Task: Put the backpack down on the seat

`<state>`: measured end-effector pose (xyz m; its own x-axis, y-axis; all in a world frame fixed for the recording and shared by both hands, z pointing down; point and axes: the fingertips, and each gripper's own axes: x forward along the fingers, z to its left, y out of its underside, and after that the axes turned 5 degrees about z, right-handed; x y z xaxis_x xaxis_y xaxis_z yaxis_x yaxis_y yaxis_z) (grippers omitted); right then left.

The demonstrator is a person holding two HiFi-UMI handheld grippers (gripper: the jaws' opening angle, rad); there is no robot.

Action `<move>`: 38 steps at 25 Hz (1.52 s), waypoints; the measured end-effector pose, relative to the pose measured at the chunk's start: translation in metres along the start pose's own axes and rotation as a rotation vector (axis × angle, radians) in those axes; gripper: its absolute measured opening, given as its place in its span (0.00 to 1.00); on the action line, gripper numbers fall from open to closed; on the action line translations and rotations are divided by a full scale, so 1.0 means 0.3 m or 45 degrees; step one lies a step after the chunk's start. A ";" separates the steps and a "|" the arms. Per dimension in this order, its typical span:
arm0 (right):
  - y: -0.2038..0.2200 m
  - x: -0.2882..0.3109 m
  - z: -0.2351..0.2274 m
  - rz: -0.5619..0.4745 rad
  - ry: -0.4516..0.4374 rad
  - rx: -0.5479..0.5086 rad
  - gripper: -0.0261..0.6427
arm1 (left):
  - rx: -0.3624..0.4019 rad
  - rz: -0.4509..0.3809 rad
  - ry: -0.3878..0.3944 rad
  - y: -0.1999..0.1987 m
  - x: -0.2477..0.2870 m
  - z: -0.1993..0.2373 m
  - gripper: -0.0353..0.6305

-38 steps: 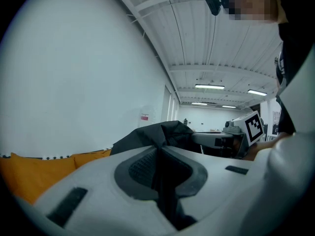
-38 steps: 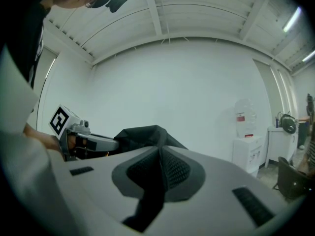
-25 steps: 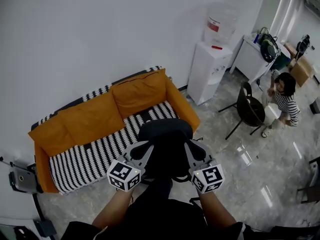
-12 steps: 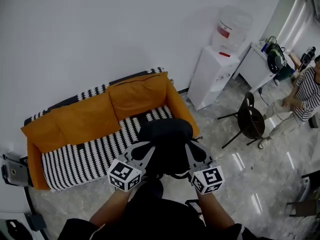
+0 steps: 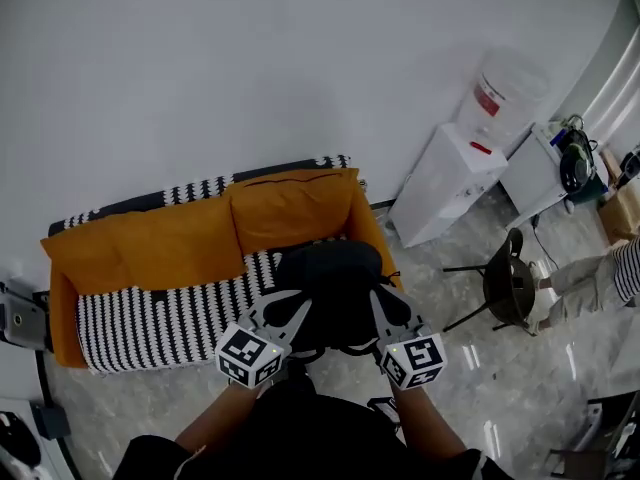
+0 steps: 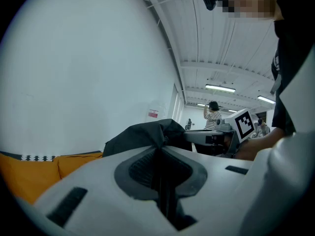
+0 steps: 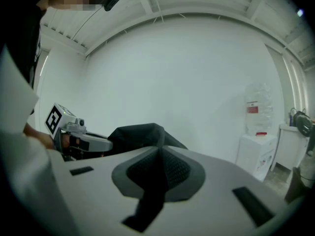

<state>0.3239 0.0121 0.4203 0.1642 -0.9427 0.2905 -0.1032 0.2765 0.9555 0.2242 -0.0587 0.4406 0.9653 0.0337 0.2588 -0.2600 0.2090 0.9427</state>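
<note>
A black backpack (image 5: 332, 286) hangs in the air between my two grippers, above the floor in front of the sofa's right end. My left gripper (image 5: 292, 313) is shut on the bag's black fabric (image 6: 147, 134) on its left side. My right gripper (image 5: 383, 308) is shut on a black strap (image 7: 147, 200) on its right side. The sofa (image 5: 150, 243) has orange cushions and a black-and-white striped seat (image 5: 150, 318), and it stands against the white wall. The bag's lower part is hidden behind my grippers.
A white water dispenser (image 5: 455, 173) stands right of the sofa. A black chair (image 5: 505, 288) and a person in a striped top (image 5: 600, 278) are at the right. A white desk (image 5: 540, 173) with gear is behind. Dark equipment (image 5: 15, 318) sits left of the sofa.
The view has shifted: the sofa lies more squarely ahead and closer under the bag. The person at the right has moved toward the frame's edge. Both grippers keep their hold.
</note>
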 end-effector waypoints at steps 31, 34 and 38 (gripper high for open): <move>-0.036 0.733 0.117 0.068 -0.786 -0.101 0.10 | -0.230 -0.030 -0.814 0.064 -0.075 0.539 0.11; -0.049 0.786 0.119 0.074 -0.867 -0.121 0.10 | -0.258 -0.046 -0.914 0.054 -0.071 0.585 0.11; -0.068 0.841 0.130 0.075 -0.978 -0.158 0.10 | -0.297 -0.058 -1.040 0.042 -0.076 0.625 0.11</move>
<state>0.3291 -0.2386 0.4721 -0.5686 -0.7781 0.2669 0.0270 0.3066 0.9514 0.1948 -0.2400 0.4861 0.6321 -0.6771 0.3769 -0.1237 0.3919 0.9116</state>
